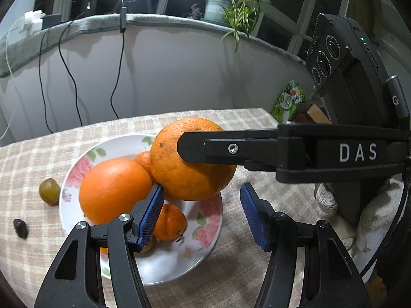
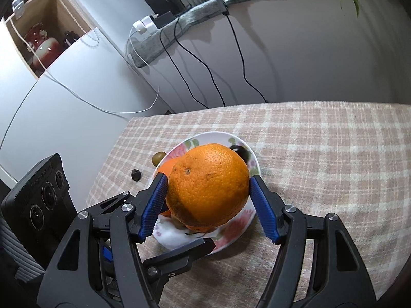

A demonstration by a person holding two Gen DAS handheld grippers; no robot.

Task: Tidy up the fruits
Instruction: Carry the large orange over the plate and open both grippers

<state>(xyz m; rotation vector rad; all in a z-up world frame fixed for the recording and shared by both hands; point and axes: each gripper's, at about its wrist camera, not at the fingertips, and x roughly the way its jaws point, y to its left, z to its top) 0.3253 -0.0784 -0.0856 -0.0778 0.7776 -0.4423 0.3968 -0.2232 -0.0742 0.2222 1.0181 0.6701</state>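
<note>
My right gripper [image 2: 208, 200] is shut on a large orange [image 2: 208, 184] and holds it just above the floral plate [image 2: 231, 233]. The left wrist view shows that orange [image 1: 190, 164] gripped by the right gripper's black finger [image 1: 231, 148] over the plate [image 1: 164, 264]. A second large orange [image 1: 113, 190] and two small mandarins [image 1: 169, 222] lie on the plate. My left gripper [image 1: 203, 215] is open and empty at the plate's near edge.
A green-brown fruit [image 1: 49, 191] and a small dark fruit [image 1: 20, 228] lie on the checked tablecloth [image 1: 241, 264] left of the plate. Snack packs [image 1: 289, 100] stand at the table's far right. Cables hang on the wall behind.
</note>
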